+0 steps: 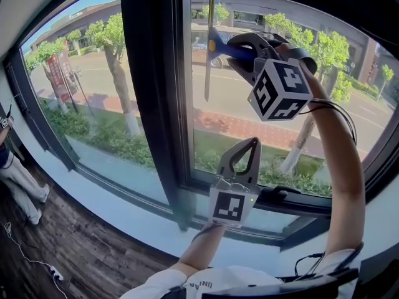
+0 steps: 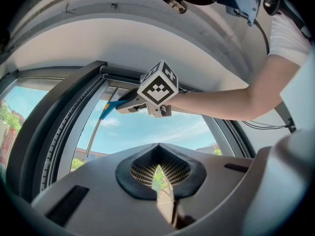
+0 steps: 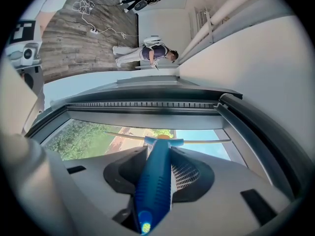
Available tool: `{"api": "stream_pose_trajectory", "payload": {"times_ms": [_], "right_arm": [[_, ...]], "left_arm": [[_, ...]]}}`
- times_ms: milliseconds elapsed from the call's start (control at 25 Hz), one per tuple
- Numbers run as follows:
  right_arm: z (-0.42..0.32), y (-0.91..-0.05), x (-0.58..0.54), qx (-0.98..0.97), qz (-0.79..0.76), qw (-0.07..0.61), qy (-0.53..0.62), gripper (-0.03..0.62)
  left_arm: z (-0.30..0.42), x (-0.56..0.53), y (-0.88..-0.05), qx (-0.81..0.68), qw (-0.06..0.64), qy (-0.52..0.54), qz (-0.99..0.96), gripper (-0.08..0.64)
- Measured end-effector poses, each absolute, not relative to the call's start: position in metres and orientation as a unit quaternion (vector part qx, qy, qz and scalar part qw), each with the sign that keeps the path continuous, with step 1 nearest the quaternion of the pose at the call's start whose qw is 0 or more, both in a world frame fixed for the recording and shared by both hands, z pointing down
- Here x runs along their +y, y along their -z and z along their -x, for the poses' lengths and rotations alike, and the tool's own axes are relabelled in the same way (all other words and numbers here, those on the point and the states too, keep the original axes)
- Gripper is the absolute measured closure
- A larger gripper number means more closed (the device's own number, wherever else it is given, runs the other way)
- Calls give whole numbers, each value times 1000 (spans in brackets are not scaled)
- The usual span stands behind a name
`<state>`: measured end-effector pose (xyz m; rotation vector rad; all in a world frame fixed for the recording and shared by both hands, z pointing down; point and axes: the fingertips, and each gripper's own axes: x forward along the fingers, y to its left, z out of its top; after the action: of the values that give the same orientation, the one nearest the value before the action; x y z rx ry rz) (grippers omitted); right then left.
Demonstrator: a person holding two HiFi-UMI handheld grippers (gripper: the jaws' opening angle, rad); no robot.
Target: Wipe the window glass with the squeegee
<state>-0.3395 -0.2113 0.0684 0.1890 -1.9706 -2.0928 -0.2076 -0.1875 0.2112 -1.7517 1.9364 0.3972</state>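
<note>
Window glass (image 1: 249, 104) ahead: at 12 o'clock the right gripper (image 1: 235, 48) clamps the squeegee (image 1: 219, 44), blade seemingly touching it. At 6 o'clock the left gripper (image 1: 251, 144) is closed, empty.

Dark letters beginning "UN" run across the person's white shirt (image 1: 212, 283) at six o'clock in the head view. Outside the glass at ten o'clock, a red signboard (image 1: 56, 76) and a building sign (image 1: 78, 15) carry print too small to read.
</note>
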Motion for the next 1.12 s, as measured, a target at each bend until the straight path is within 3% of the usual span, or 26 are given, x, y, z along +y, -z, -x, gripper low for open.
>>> {"api": "stream_pose_trajectory", "payload": {"times_ms": [1120], "right_arm": [[276,-70,-251,-682,-95,138,712,448]], "left_arm": [[203,-215,-145,706,300,-148,624,561]]}}
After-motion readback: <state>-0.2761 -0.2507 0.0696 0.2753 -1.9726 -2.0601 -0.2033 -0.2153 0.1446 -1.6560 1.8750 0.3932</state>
